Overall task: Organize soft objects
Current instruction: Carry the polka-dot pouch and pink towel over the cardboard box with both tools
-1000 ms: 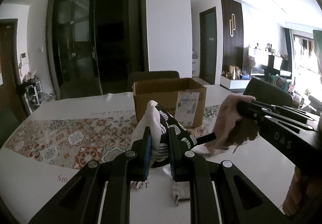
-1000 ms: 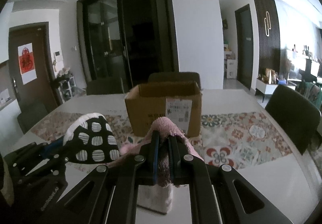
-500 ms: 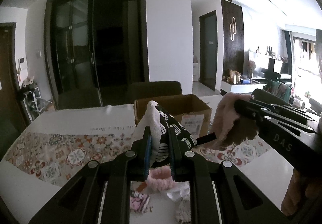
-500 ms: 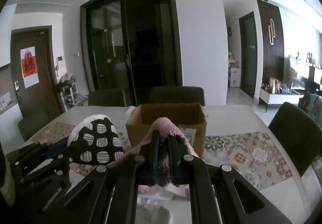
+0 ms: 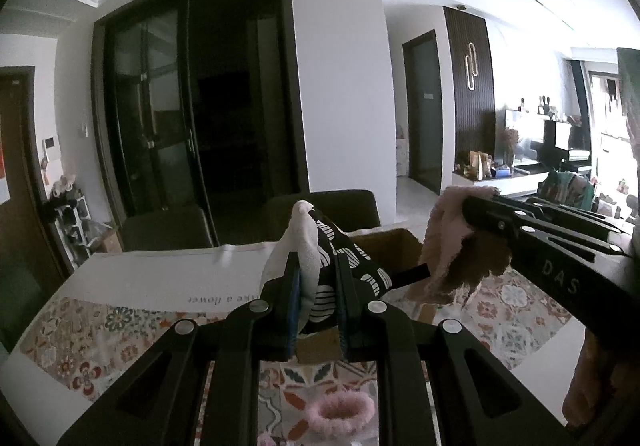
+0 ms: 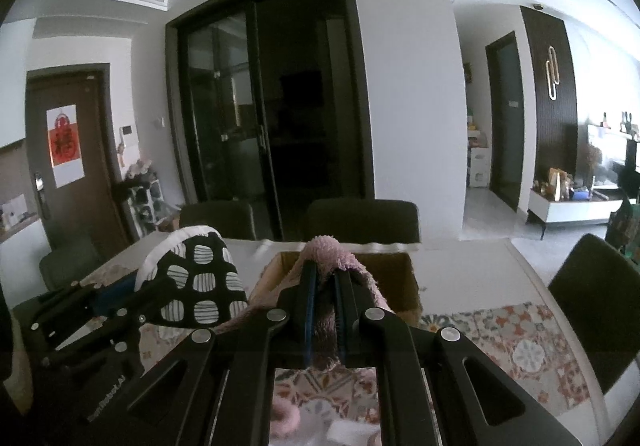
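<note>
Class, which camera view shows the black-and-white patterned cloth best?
The right wrist view: the black-and-white patterned cloth shows side-on there, its pattern unobstructed, held by the left claw. The left wrist view shows it bunched and partly hidden between that claw's fingers.

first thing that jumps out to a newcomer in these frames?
Both grippers carry fabric above the table: the left gripper is shut on a black-and-white patterned cloth, the right gripper on a pink fluffy cloth. Just ahead stands an open cardboard box on the floral table runner, and a pink fuzzy ring lies beneath the left gripper.

wrist views forward, close — sharing box [image 5: 394,246]
</note>
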The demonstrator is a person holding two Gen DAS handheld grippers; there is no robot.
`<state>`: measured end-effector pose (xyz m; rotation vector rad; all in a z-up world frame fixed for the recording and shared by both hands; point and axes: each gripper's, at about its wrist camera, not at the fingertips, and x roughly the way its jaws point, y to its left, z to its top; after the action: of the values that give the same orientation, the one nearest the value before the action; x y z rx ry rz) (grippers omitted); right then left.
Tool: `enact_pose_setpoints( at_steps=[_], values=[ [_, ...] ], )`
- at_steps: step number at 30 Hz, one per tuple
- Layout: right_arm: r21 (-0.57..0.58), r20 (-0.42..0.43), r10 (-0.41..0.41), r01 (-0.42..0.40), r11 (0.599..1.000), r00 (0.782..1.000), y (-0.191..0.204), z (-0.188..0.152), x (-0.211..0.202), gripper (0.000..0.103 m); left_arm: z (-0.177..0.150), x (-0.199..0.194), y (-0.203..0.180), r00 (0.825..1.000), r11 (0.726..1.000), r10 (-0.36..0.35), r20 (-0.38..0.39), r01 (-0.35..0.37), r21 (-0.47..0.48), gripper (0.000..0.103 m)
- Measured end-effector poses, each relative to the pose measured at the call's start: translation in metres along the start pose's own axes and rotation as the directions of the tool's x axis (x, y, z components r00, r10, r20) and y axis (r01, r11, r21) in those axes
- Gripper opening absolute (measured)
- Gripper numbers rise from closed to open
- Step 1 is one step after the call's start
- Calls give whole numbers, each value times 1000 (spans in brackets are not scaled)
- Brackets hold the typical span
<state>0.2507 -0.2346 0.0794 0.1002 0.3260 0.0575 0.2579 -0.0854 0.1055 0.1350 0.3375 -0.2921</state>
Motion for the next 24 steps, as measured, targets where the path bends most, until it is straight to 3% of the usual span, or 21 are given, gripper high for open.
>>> enact_pose_setpoints(
  at_steps=[14, 24],
  values=[
    [-16, -17, 36, -37, 999, 999, -17, 45, 62, 10, 40, 63, 5, 1000, 1000, 12, -18, -12, 0, 17],
    [6, -80, 69, -69, 998, 994, -30, 53, 116, 10, 51, 112, 3, 999, 1000, 5, -38, -4, 11, 17]
  ],
)
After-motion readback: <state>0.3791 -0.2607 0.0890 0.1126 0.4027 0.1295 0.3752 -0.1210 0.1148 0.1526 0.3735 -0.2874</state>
